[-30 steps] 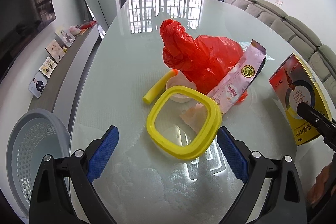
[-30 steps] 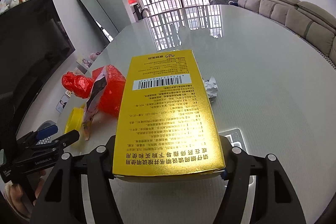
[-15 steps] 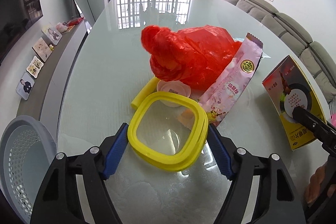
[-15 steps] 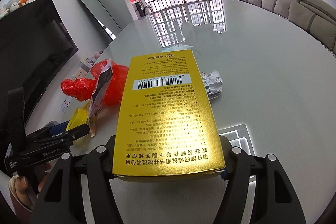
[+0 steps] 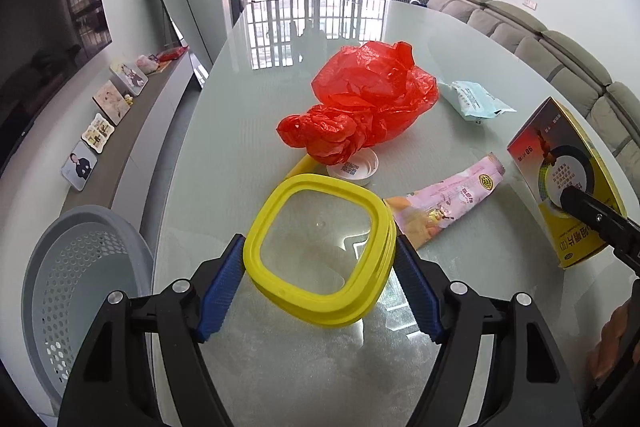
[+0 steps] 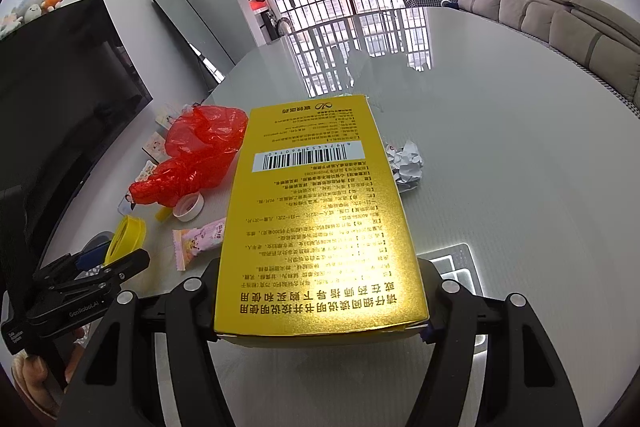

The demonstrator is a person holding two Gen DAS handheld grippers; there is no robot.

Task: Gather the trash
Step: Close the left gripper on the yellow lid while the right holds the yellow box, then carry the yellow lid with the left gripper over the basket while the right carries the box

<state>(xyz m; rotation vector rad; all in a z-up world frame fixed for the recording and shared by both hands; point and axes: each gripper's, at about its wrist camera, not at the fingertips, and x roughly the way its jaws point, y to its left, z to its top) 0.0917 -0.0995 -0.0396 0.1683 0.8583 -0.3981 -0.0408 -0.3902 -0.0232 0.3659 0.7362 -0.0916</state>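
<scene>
My left gripper (image 5: 320,267) is shut on a yellow-rimmed clear lid (image 5: 276,291) and holds it above the glass table (image 5: 260,107). My right gripper (image 6: 320,291) is shut on a gold medicine box (image 6: 316,219), which also shows in the left wrist view (image 5: 560,167). On the table lie a red plastic bag (image 5: 368,99), a pink snack wrapper (image 5: 448,199), a white cap (image 5: 352,169), a pale blue packet (image 5: 472,99) and a crumpled paper ball (image 6: 408,161). A yellow tube (image 5: 300,165) lies partly hidden behind the lid.
A grey perforated basket (image 5: 80,275) stands on the floor left of the table. A low shelf with photo frames (image 5: 100,131) runs along the left wall. A sofa (image 5: 560,55) is on the right.
My left gripper closed on the yellow lid and lifted it. The pink wrapper fell flat on the table and the red bag shifted. The right gripper kept holding the box.
</scene>
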